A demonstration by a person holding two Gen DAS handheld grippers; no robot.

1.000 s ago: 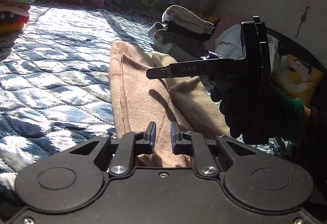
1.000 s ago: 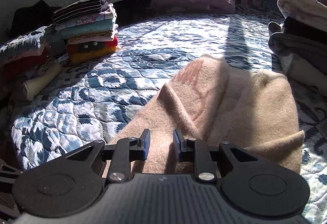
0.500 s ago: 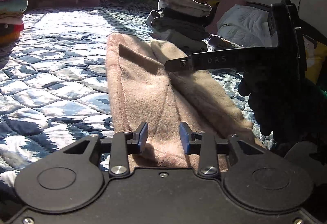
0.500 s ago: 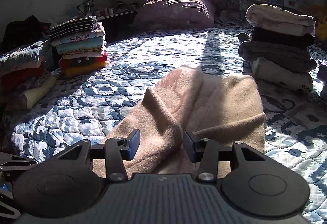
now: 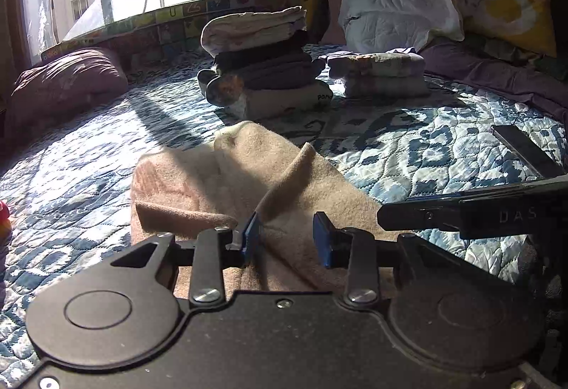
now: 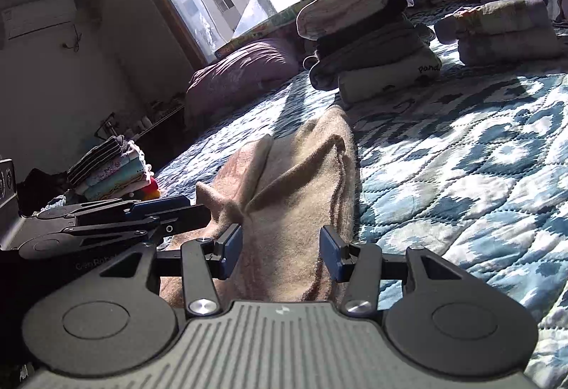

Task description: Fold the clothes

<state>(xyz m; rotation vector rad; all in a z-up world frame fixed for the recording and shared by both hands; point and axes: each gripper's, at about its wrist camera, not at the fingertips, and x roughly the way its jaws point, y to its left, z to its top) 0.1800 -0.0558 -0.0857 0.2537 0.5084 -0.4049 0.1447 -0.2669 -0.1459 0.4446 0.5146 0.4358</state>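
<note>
i'm folding the tan garment [image 5: 248,183] that's lying rumpled along the quilt [image 5: 426,147], in front of the stacks [image 5: 262,66] of done clothes. for this step i'm thinking the trick is grabbing both near corners at matching spots, lifting just enough to clear the quilt, and carrying the near end over the far end evenly so the ridges running down the middle aren't getting trapped inside. flattening those ridges first would probably help.

left gripper [image 5: 287,240] is sitting low over the near end with its fingers [image 5: 252,233] spread wide, the cloth passing between them but nothing pinched, so it's released. right gripper [image 6: 280,252] is doing the same just beside it, fingers [image 6: 332,252] wide apart over the cloth, not gripping. whether the pads are brushing the fabric i can't tell.
</note>
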